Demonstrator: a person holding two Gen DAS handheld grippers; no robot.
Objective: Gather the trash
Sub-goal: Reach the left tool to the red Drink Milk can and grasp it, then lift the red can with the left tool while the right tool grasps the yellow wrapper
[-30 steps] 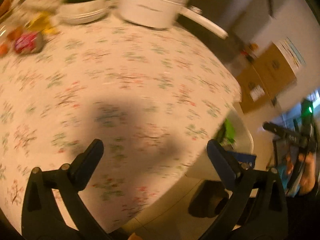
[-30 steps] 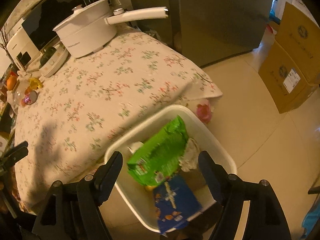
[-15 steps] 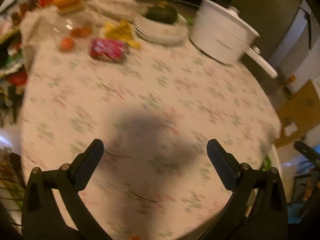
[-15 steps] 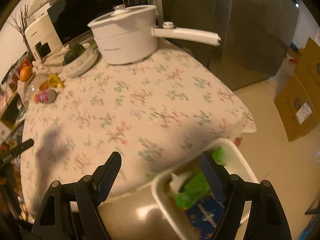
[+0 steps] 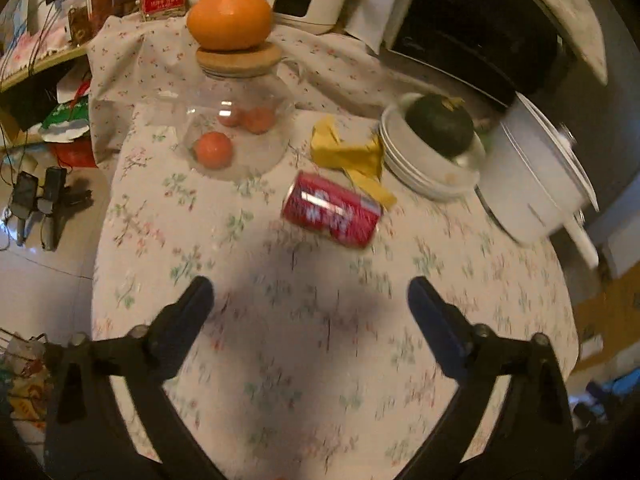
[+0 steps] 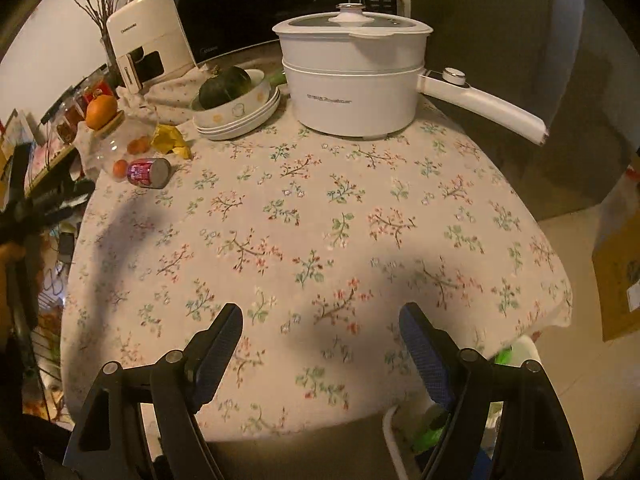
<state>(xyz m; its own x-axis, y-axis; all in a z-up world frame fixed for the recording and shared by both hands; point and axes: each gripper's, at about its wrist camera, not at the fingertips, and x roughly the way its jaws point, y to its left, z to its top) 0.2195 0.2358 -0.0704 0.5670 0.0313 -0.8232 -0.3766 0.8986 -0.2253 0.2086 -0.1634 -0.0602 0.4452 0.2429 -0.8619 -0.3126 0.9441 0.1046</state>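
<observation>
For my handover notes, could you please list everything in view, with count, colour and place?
can: one, red, lying on its side mid-table
wrapper: one, yellow, crumpled, between jar and bowls
jar: one, clear with a cork lid, far left of table, small orange fruits inside
orange: one, on the jar's lid
bowls: white stack, left of the pot, a dark green squash on top
pot: one, white, lidded, long handle, back of table
bin: white, on the floor off the table's near right corner, green trash inside
left gripper: black, nothing between the fingers, closing
right gripper: black, open, empty
</observation>
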